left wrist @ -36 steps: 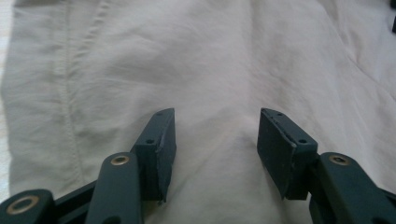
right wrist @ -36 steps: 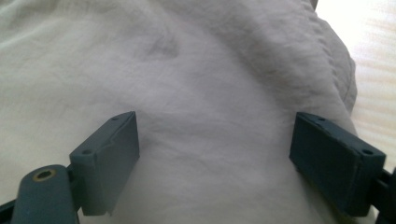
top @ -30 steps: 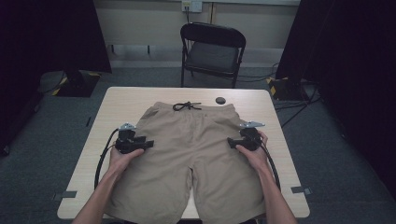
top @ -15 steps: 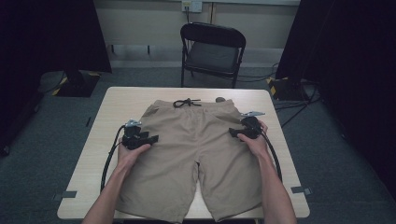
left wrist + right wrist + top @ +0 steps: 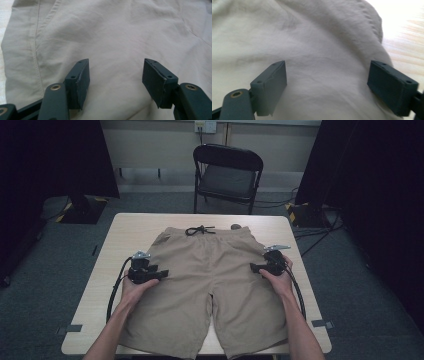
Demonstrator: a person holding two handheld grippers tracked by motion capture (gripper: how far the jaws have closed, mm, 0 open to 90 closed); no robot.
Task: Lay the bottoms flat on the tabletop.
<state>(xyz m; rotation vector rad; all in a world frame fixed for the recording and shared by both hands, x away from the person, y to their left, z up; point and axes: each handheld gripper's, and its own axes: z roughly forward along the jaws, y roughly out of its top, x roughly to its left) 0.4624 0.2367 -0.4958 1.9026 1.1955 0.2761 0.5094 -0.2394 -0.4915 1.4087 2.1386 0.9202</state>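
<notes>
Both claws hang wide and empty, the left claw (image 5: 162, 273) having just been opening, the right claw (image 5: 253, 267) opposite, khaki shorts (image 5: 210, 285) flat on the worktop (image 5: 125, 227) beneath them: one shallow bite could bunch or drag the fabric askew.

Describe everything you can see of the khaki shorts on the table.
The khaki shorts lie flat and spread on the pale wooden table, waistband at the far side, both legs pointing to the person and reaching its near edge. The cloth looks like light woven cotton, softly creased, with a stitched side seam and pocket line. A black drawstring is knotted at the waist. The left gripper and right gripper sit open over the hips, pinching no cloth.
</notes>
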